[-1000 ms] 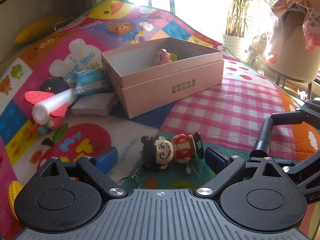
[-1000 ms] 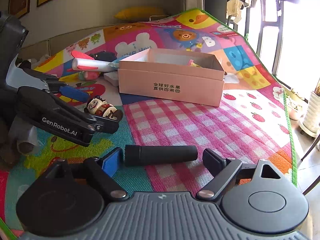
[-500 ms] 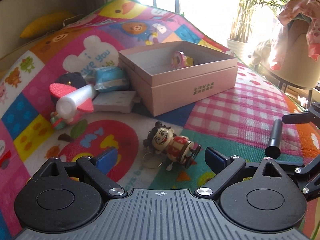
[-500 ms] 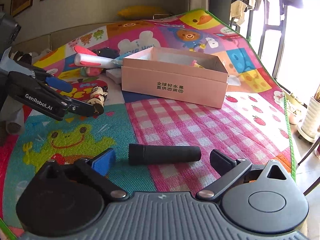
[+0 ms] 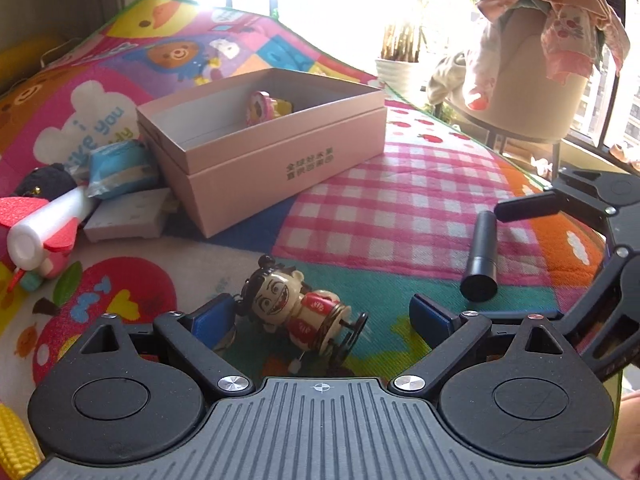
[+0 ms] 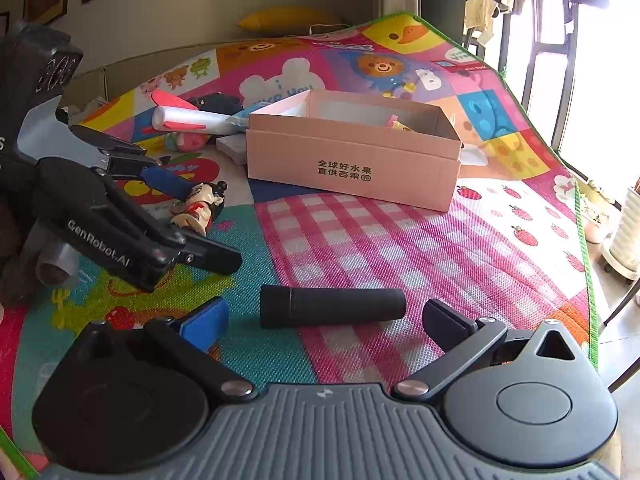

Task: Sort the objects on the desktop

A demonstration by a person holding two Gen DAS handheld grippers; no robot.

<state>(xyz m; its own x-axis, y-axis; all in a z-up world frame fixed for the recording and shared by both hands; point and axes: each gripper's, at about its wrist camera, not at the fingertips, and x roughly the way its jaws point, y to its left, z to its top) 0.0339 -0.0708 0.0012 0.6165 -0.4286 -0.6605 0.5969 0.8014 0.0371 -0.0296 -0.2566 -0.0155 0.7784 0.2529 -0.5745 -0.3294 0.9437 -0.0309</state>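
Observation:
A wind-up doll toy [image 5: 298, 309] with black hair and a red body lies on the play mat between the fingers of my open left gripper [image 5: 320, 314]; its head is close to the left pad. It also shows in the right wrist view [image 6: 200, 206]. A black cylinder [image 6: 332, 306] lies crosswise on the mat just ahead of my open right gripper [image 6: 324, 322]; it also shows in the left wrist view [image 5: 480, 256]. An open pink box [image 5: 260, 148] with a small pink-and-yellow toy [image 5: 264, 107] inside stands behind.
Left of the pink box [image 6: 352, 156] lie a white and red foam plane [image 5: 44, 224], a blue packet [image 5: 120, 168], a grey-white flat block [image 5: 128, 216] and a black object [image 5: 42, 180]. A yellow corn toy [image 5: 14, 444] is at bottom left. A chair [image 5: 532, 92] stands beyond the mat.
My left gripper has come closer to the doll, which now lies between its fingers. The right gripper stays around the black cylinder with little change.

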